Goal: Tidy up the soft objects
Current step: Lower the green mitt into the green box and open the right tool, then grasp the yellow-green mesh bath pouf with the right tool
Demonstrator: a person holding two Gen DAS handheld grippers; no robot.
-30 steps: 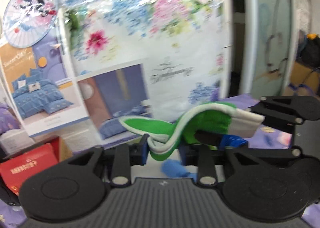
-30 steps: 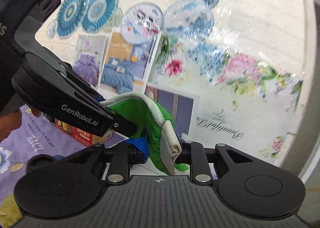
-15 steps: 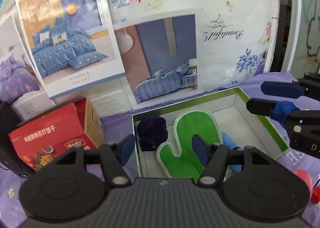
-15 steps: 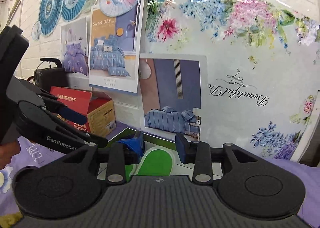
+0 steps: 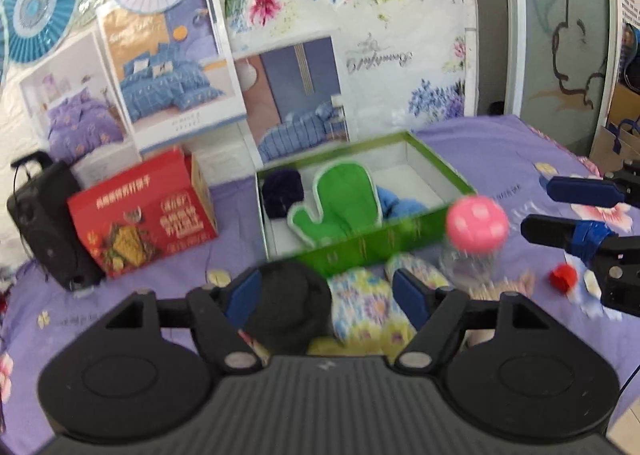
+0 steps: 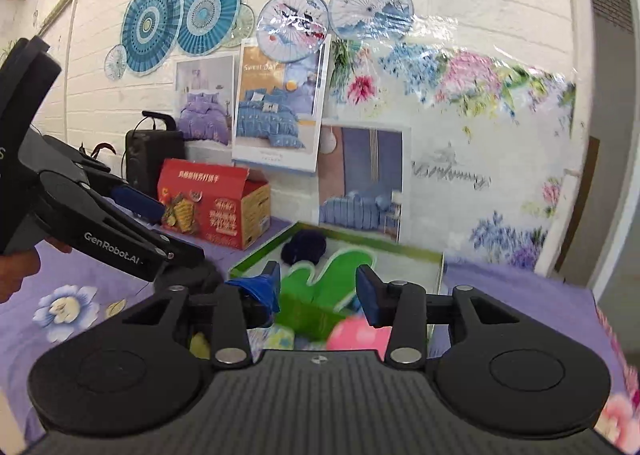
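Left gripper (image 5: 326, 297) hangs with its fingers spread wide and nothing between them, above a black round thing (image 5: 286, 305) and a flowered cloth (image 5: 368, 307) on the purple bedspread (image 5: 492, 151); past them the green mitt (image 5: 340, 203) lies flat in the green box (image 5: 360, 245), between a dark navy ball (image 5: 282, 191) and something blue (image 5: 396, 203), with a pink ball (image 5: 476, 223) just outside the front wall. Seen from the other side, the right gripper (image 6: 318, 291) is parted and empty too, aimed at the same box, with the mitt inside.
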